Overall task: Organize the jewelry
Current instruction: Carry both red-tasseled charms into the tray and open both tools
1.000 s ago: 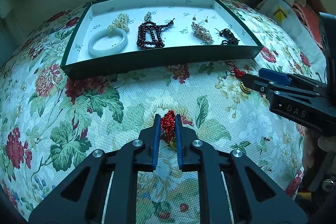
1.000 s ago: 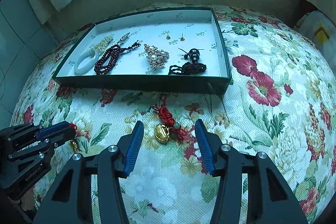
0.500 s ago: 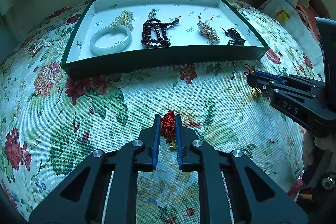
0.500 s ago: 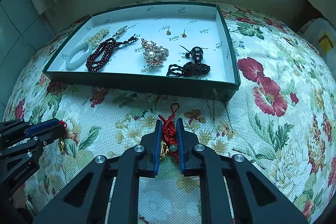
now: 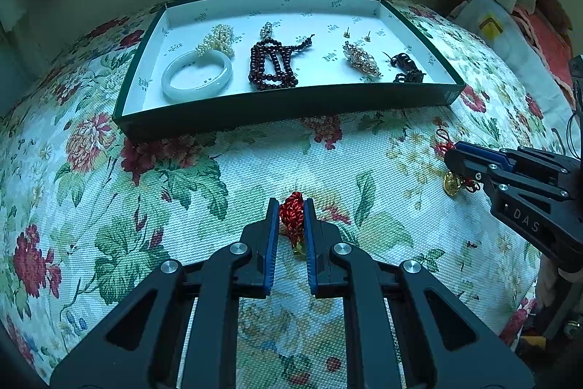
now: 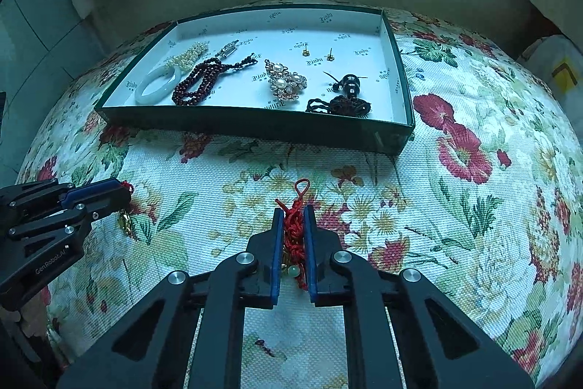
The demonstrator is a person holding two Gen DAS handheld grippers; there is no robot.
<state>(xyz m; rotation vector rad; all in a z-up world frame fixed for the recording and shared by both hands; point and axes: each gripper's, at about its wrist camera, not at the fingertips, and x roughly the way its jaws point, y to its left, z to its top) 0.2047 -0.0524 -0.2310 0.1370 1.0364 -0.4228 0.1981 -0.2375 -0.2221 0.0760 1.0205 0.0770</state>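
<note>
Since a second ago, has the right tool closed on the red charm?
Yes. The right tool has just closed; its pads now pinch the red knotted charm, still short of the green tray.

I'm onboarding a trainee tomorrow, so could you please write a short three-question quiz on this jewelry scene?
1. True or false: the white bangle lies outside the green tray.
2. What does the right gripper hold? A) a pearl cluster B) a red knotted charm C) dark beads
3. Fill in: the left gripper is shut on a red ____ charm.

Key: 1 false; 2 B; 3 knotted.
</note>
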